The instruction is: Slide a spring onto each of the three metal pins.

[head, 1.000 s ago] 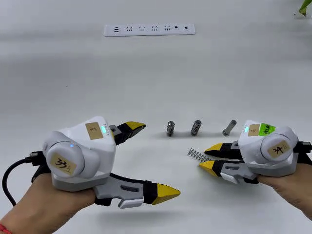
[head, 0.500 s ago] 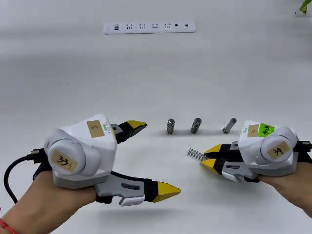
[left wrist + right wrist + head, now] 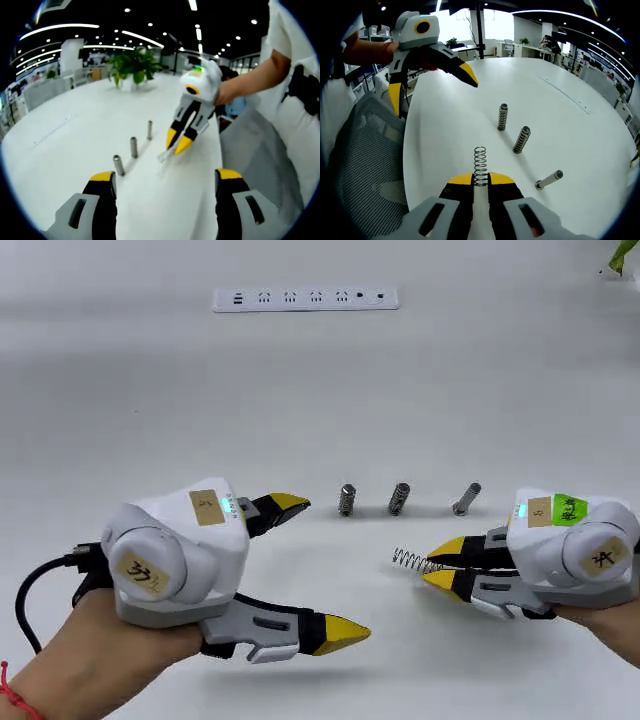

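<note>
Head view: right gripper (image 3: 440,562) clenched on one end of a spring (image 3: 408,560), over a white table (image 3: 300,390). Left gripper (image 3: 325,567) spread wide, empty. Two pins (image 3: 347,500) beyond wearing springs; third pin (image 3: 466,499) bare, tipped over. Best to steady it with the free jaws, then line coil with shaft. Power strip (image 3: 305,299) at far edge; office plant (image 3: 132,65) behind.

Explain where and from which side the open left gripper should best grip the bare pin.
Take the bare pin mid-shaft, the left gripper coming from above, jaws across its length: it seems to lie on its side, smooth shaft exposed.
</note>
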`<state>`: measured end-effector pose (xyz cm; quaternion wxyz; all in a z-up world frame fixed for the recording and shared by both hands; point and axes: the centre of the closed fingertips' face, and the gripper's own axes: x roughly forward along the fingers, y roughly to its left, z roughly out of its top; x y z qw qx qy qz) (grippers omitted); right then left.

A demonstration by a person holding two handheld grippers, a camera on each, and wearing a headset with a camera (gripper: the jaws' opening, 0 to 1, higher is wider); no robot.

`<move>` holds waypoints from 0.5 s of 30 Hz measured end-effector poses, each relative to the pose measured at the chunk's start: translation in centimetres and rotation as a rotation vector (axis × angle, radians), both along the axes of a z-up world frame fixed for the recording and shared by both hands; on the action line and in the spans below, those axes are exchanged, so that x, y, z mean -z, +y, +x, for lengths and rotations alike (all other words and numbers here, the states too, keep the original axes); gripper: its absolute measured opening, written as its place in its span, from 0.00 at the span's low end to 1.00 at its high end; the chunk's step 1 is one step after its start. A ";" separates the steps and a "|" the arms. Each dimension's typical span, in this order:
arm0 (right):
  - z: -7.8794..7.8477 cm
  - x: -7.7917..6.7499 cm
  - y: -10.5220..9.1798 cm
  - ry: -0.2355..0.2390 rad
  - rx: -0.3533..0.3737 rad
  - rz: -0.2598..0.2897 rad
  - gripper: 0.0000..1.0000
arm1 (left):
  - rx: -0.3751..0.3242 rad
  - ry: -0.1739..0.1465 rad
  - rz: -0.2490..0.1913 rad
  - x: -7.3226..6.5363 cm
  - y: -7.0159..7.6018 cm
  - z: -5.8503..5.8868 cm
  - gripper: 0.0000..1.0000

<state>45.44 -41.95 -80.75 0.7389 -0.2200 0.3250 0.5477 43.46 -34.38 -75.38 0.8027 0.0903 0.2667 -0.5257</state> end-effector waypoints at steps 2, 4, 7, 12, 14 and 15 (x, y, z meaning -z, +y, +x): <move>-0.1 -0.9 -0.1 -0.023 -0.028 -0.012 0.12 | 0.014 -0.003 -0.001 -0.2 -0.4 -0.1 0.79; -0.3 -1.9 0.0 -0.035 -0.047 -0.008 0.12 | 0.028 -0.005 -0.004 -0.5 -0.9 -0.3 0.77; -0.8 -3.5 0.2 -0.054 -0.076 0.005 0.12 | 0.046 -0.010 -0.009 -0.8 -1.4 -0.5 0.72; -1.6 -5.6 0.6 -0.080 -0.120 0.025 0.12 | 0.066 -0.032 -0.020 -1.9 -2.4 -0.5 0.67; -1.9 -6.3 0.7 -0.091 -0.133 0.035 0.12 | 0.073 -0.040 -0.028 -2.4 -2.7 -0.5 0.64; -2.1 -6.8 0.7 -0.097 -0.139 0.039 0.12 | 0.077 -0.047 -0.035 -2.8 -2.9 -0.5 0.63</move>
